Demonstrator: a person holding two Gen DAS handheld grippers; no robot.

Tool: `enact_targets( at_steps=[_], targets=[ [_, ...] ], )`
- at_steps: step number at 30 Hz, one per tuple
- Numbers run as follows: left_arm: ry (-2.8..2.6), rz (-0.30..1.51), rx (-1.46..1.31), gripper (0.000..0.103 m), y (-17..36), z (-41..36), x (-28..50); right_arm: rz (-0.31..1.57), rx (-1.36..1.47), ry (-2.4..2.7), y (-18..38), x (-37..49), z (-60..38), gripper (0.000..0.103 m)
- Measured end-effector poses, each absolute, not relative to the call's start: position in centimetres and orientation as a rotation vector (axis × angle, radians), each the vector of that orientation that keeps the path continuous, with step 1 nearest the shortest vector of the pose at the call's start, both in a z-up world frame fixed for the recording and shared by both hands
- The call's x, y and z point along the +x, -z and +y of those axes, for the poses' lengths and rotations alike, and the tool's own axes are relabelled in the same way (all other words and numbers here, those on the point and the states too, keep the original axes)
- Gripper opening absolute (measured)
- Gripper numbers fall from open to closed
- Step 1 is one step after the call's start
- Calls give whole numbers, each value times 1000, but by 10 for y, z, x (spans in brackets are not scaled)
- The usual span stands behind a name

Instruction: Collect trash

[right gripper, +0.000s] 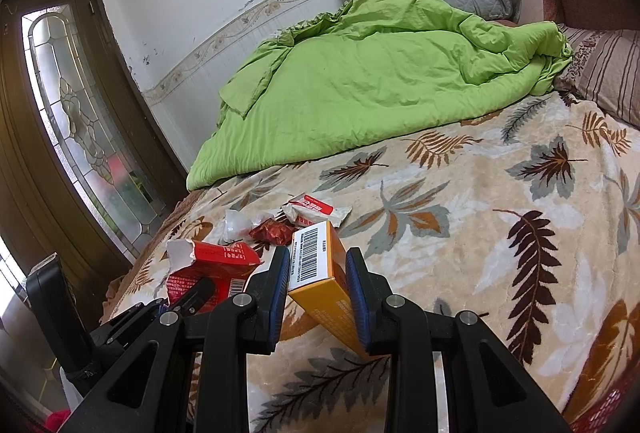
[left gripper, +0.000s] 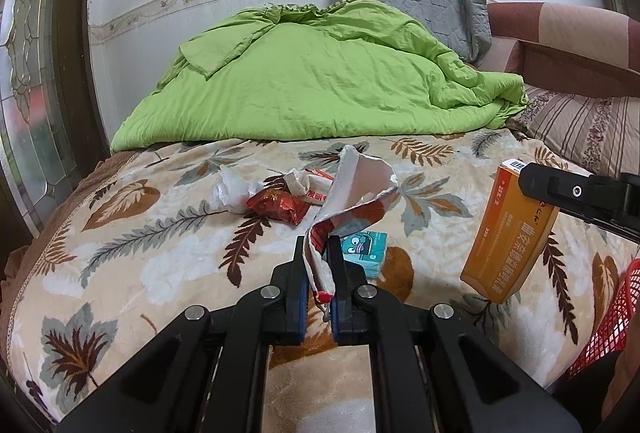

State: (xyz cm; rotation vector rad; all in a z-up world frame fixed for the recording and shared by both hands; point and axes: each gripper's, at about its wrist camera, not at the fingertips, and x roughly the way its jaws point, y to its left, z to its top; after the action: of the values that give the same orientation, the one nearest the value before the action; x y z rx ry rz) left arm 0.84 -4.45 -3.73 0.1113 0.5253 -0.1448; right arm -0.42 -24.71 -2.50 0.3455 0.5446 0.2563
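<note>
The orange box (right gripper: 320, 273) carries a barcode on its end flap and Chinese print along its side (left gripper: 516, 233), too warped to read. The torn red box (right gripper: 212, 265) shows a small barcode and illegible print.

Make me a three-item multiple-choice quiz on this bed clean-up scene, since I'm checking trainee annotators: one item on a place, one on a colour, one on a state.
1. Where does the small teal packet lie?
A. On the leaf-patterned blanket just beyond the left gripper
B. On the green quilt
C. In the red basket

2. What colour is the box in the right gripper?
A. Blue
B. Orange-yellow
C. White

3. What state is the left gripper in?
A. Wide open, empty
B. Shut on nothing
C. Shut on the torn red carton

Answers:
1 A: it rests on the blanket beside the fingertips.
2 B: orange sides with a barcode end.
3 C: torn cardboard sits pinched between its pads.
</note>
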Motion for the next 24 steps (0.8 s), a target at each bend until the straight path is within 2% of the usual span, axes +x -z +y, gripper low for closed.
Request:
enact_targets(
  at_steps=[24],
  targets=[
    [150, 524, 115, 8, 37, -48, 8, 540, 364, -249, 22, -5, -250, 31]
  ],
)
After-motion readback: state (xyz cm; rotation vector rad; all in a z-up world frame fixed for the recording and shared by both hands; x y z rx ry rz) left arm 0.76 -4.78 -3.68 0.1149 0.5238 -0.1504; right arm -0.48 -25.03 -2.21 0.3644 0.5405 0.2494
